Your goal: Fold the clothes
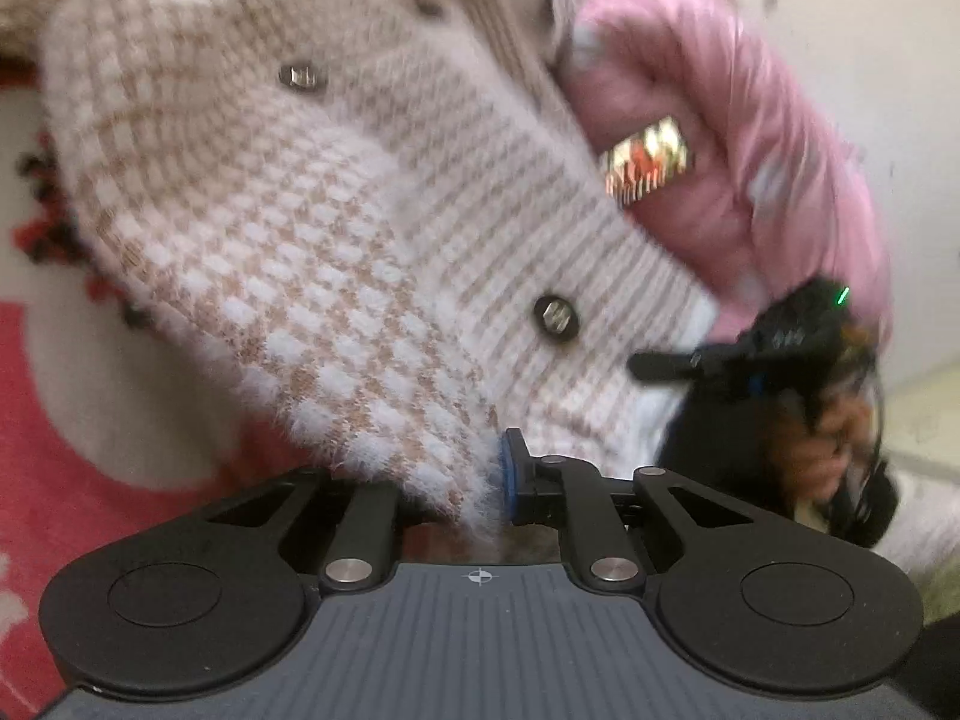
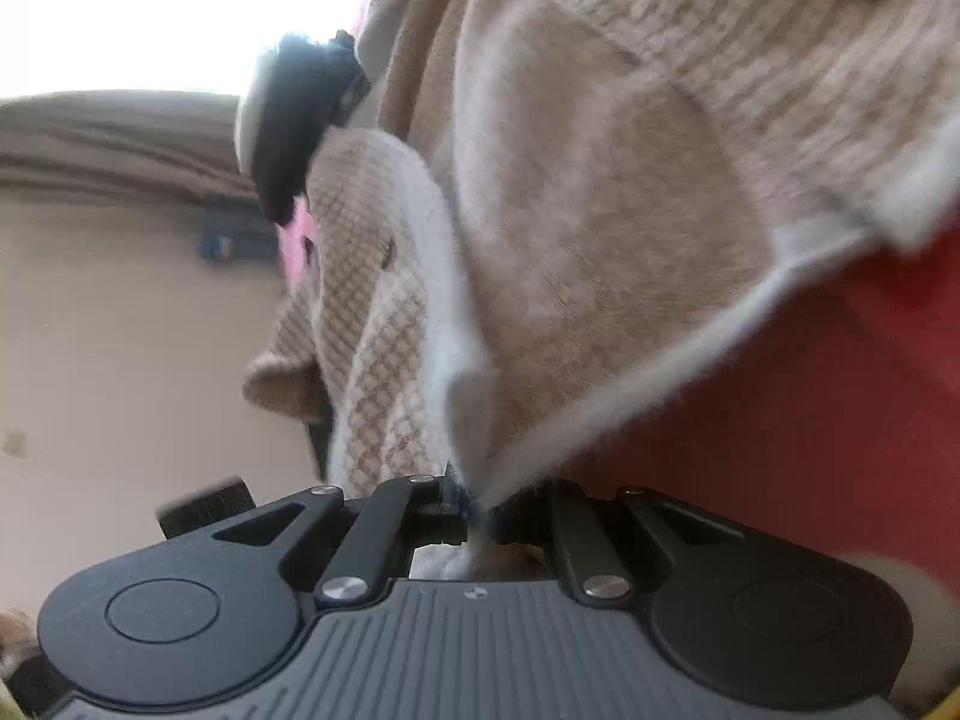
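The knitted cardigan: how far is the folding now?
Done: both claws have gripped it. The left claw and right claw are each shut on an edge of the cardigan, which hangs lifted and bunched. Left: no fold shows yet, so laying it flat and folding remain.

I find no legible text, brand or number in either view. The shiny gold patch (image 1: 647,161) on the pink jacket (image 1: 750,138) is too blurred for me to read.
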